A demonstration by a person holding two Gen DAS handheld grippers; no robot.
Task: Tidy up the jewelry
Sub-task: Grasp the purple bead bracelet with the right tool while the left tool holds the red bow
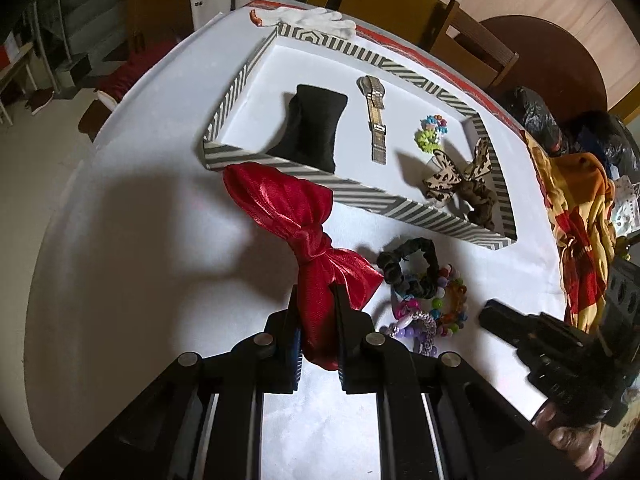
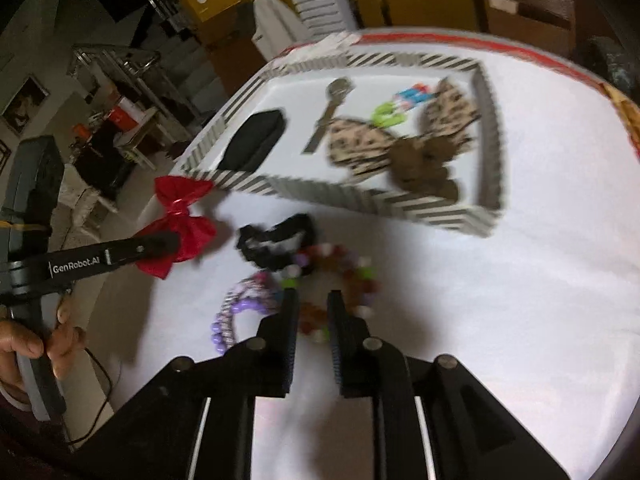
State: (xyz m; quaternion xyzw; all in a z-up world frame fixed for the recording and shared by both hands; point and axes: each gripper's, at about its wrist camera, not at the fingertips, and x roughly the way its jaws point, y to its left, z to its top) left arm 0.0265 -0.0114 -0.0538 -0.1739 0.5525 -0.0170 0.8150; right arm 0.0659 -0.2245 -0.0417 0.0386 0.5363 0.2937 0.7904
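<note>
My left gripper (image 1: 316, 300) is shut on a red satin bow (image 1: 296, 220) and holds it above the white table, just in front of the striped tray (image 1: 360, 196). The tray holds a black cushion (image 1: 312, 124), a watch (image 1: 374, 112), small coloured clips (image 1: 432, 132) and a leopard-print bow (image 1: 460, 180). My right gripper (image 2: 313, 304) is open over a heap of beaded bracelets (image 2: 340, 280) beside a black scrunchie (image 2: 276, 240). The red bow (image 2: 180, 224) and the left gripper (image 2: 160, 246) also show in the blurred right wrist view.
A white glove (image 1: 320, 20) lies behind the tray at the far table edge. A yellow and red cloth (image 1: 576, 216) is heaped at the right. Wooden chairs (image 1: 468, 40) stand beyond the table. The table edge drops off to the left.
</note>
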